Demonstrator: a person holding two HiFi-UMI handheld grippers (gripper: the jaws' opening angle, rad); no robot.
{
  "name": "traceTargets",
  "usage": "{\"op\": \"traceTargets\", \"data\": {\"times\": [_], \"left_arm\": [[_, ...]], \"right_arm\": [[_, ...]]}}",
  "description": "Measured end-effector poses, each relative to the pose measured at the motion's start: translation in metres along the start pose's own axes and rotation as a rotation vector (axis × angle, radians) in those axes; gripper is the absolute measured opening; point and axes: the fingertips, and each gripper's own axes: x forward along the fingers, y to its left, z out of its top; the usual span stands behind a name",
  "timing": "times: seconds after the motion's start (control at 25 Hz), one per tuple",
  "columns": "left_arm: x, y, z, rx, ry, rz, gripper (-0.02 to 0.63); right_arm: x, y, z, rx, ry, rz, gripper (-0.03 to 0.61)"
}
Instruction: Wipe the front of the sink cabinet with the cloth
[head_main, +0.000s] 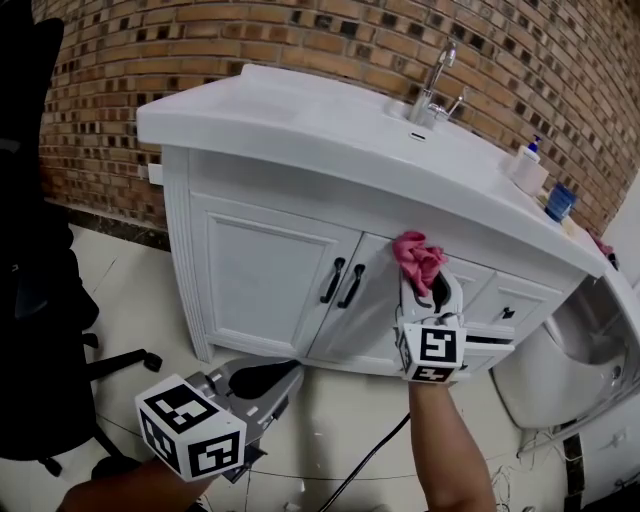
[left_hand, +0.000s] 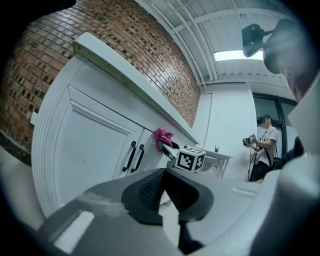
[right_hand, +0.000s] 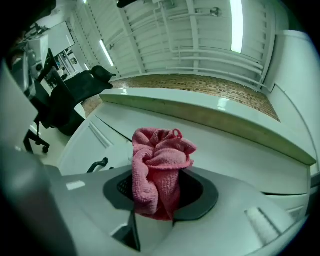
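The white sink cabinet (head_main: 260, 280) has two doors with black handles (head_main: 342, 282) and drawers to the right. My right gripper (head_main: 425, 285) is shut on a bunched pink cloth (head_main: 418, 258) and holds it up at the cabinet front just under the countertop, right of the handles. In the right gripper view the cloth (right_hand: 157, 165) stands up out of the right gripper (right_hand: 160, 192), close to the white panel (right_hand: 240, 150); whether they touch I cannot tell. My left gripper (head_main: 285, 385) hangs low near the floor, shut and holding nothing. From the left gripper (left_hand: 162, 187) the cloth (left_hand: 163, 136) shows farther along.
A faucet (head_main: 435, 85), a soap bottle (head_main: 528, 165) and a blue cup (head_main: 560, 200) stand on the countertop. A black office chair (head_main: 40, 300) is at the left, a white fixture (head_main: 580, 350) at the right. A black cable (head_main: 370, 460) lies on the floor. A person (left_hand: 262, 150) stands far off.
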Motion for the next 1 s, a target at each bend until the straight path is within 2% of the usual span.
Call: {"op": "traceTargets", "data": {"times": [0.16,0.4,0.6,1.0], "left_arm": [[-0.006,0.008,0.0,-0.013,-0.002,0.016,0.003],[-0.003,0.006,-0.006,-0.017,0.017,0.017,0.003],[0.003,0.006,-0.011,0.001,0.039,0.019,0.003],[0.01,0.011,-0.025,0.005,0.086,0.04,0.003]], "right_arm": [[0.001,0.003,-0.002,-0.015,-0.03,-0.046,0.163],[-0.001,0.019,-0.015,-0.057,-0.049,-0.033,0.162],[-0.002,0.034,-0.042,-0.042,0.024,0.003,0.161],[-0.014,0.062,-0.087,0.021,0.077,0.051,0.161]]}}
